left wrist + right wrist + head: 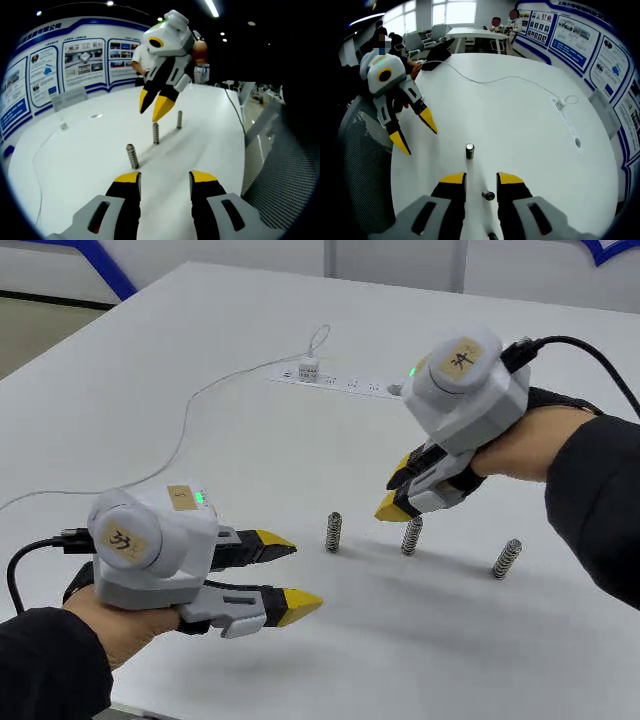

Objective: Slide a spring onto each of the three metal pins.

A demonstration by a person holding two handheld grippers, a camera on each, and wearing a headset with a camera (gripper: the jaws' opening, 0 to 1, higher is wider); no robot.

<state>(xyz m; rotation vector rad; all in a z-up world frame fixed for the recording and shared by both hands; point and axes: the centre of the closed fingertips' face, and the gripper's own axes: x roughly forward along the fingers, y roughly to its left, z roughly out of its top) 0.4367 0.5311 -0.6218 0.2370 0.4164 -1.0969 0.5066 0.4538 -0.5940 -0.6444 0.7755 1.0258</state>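
Note:
Three coiled metal springs stand upright in a row on the white table: spring (333, 531), spring (411, 535) and spring (506, 558). I cannot tell whether pins are inside them. My right gripper (393, 495) hovers just above and left of the middle spring, jaws a little apart and empty. From above, the middle spring (488, 195) sits between my right gripper (481, 178) fingers and another spring (469, 150) lies ahead. My left gripper (290, 575) is open and empty, low at the front left. Past my left gripper (165, 176), the nearest spring (132, 156) stands ahead.
A white power strip (330, 380) with a plug and a long cable (185, 430) lies at the back of the table. The table's near edge runs just below the left hand. People sit at a far table (470, 32).

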